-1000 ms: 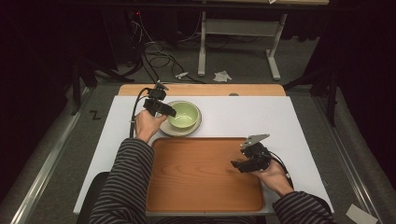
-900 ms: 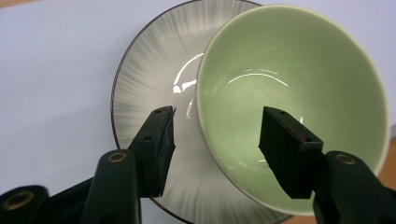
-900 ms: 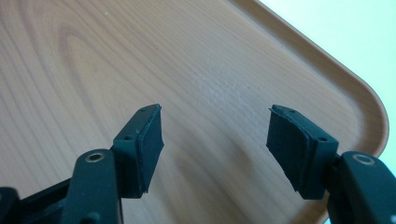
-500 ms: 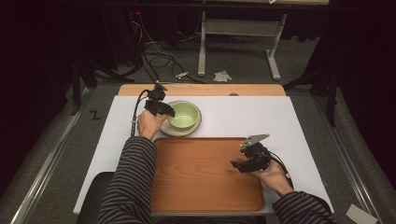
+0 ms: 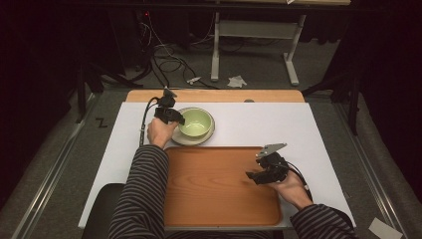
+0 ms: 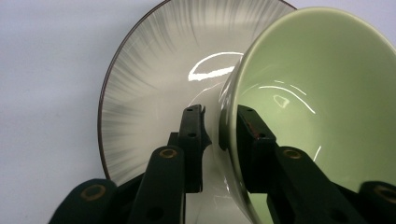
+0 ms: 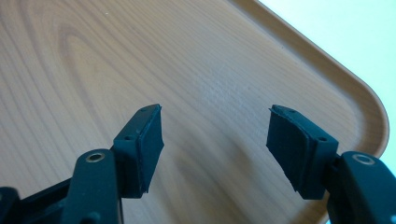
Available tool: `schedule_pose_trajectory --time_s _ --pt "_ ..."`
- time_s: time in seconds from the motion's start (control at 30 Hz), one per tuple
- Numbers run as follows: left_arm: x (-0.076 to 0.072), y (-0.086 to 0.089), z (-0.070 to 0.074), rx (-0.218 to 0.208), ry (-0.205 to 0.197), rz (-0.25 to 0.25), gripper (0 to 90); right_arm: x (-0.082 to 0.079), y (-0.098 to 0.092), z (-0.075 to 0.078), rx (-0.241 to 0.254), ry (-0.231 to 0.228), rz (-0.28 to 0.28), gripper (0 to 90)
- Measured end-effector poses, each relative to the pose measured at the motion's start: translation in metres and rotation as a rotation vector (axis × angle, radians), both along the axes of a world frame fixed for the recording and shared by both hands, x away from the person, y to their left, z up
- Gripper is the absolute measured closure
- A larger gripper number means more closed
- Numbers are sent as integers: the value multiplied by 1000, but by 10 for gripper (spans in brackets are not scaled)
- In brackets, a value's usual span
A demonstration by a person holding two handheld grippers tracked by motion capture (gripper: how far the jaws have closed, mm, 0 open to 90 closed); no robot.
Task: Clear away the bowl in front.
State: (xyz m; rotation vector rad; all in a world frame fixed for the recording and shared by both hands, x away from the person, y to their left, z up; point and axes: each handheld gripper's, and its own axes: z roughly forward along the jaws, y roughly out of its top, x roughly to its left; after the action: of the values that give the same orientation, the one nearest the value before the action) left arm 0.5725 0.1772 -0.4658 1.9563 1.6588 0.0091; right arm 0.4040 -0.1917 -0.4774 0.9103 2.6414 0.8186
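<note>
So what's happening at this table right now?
A person holds a two-jaw gripper in each hand. The left gripper has its jaws on either side of the rim of a green bowl, one inside and one outside. The bowl sits on a pale plate on the white table. The right gripper hangs open over an empty wooden tray.

Dim surroundings, lit table (image 5: pixel 298 124), perhaps slightly soft.

Your bowl (image 5: pixel 196 122) is pale green, sitting on a grey plate (image 6: pixel 154 70) w/ streaky lines & dark rim. Tray (image 5: pixel 209 199) is orange-brown woodgrain, bench (image 5: pixel 259 124) white, your sleeves (image 5: pixel 142 194) striped dark grey, tongs (image 7: pixel 215 140) black.
</note>
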Motion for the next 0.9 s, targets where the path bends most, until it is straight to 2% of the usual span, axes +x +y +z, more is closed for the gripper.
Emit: schedule_pose_trajectory --time_s 0.23,0.43,0.9 --pt "2 -3 -3 0 6 3 808 0 0 0 0 5 -3 372" --pt "3 -3 -3 2 9 13 824 0 0 0 0 6 -3 371" --pt "3 9 -3 17 22 34 839 0 1 -1 1 8 -2 372"
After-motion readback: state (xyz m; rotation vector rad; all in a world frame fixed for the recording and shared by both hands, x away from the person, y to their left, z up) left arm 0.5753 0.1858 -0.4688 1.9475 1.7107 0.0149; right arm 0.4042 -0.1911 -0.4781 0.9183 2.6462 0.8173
